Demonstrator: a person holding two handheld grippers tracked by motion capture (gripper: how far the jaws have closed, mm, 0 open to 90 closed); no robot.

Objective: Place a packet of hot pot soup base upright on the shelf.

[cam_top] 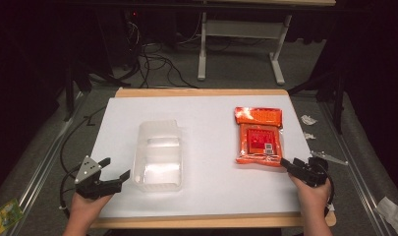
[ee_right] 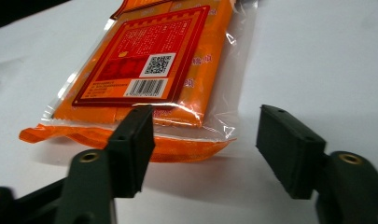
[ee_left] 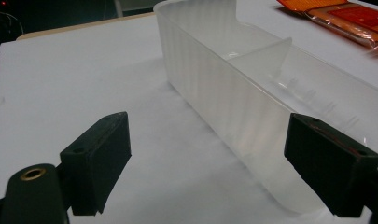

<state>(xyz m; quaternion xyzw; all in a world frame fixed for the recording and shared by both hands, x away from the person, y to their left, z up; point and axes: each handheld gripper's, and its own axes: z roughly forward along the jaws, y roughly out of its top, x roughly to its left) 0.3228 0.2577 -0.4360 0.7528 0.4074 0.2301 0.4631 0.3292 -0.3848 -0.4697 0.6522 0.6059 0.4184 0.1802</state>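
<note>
Now | one orange packet [cam_top: 258, 136] | one clear bin [cam_top: 157, 155] | left gripper [cam_top: 113, 169], right gripper [cam_top: 288, 164] jaws spread, pinching nothing

A white-topped counter [cam_top: 206, 196] carries two things, well apart. On its left half stands a clear plastic divided container [cam_top: 157, 155]; on its right half lies flat an orange sealed snack packet [cam_top: 258, 136], reaching a little farther back than the container. The left gripper [cam_top: 114, 169] sits at the counter's near left, just beside the container's near left corner, its jaws wide apart. The right gripper [cam_top: 286, 163] sits at the near right, by the packet's near right corner, jaws apart.
</note>
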